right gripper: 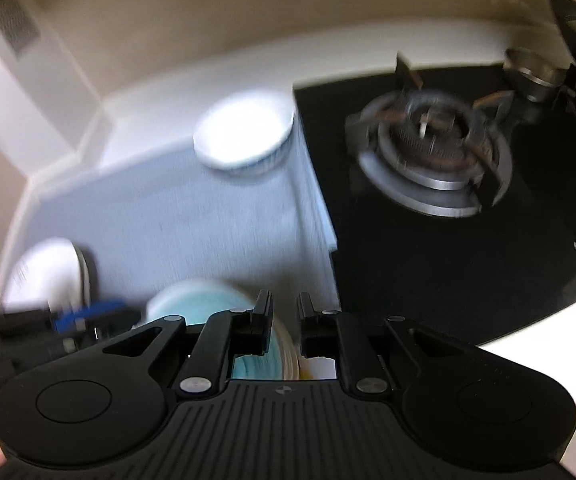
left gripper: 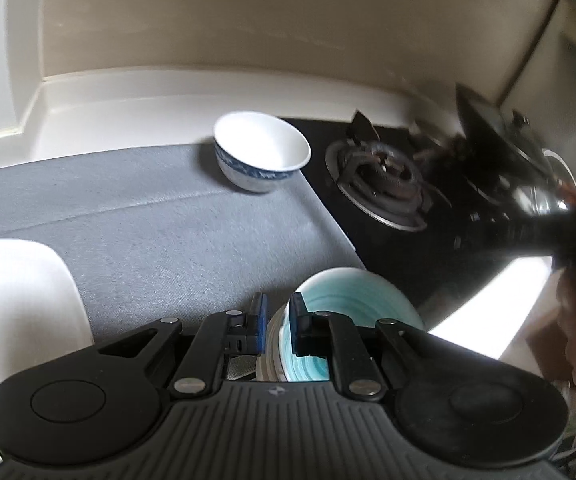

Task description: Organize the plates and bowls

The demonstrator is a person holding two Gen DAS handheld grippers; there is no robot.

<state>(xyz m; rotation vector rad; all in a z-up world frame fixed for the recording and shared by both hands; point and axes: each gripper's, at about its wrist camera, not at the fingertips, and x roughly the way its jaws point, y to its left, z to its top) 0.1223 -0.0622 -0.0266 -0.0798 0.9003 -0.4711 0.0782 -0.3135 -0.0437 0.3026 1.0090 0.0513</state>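
Both the left gripper [left gripper: 279, 316] and right gripper [right gripper: 283, 320], nearly closed, pinch the teal plate's [left gripper: 352, 300] rim near the stove [right gripper: 428, 160]; placement needs a level, joint carry.

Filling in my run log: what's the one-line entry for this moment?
left hand-held gripper: shut on round turquoise ceramic plate | right hand-held gripper: shut on plate | white blue-patterned bowl: on mat

Each hand-held gripper [left gripper: 277, 316] is black ribbed plastic with silver screws and blue pads [left gripper: 261, 312].
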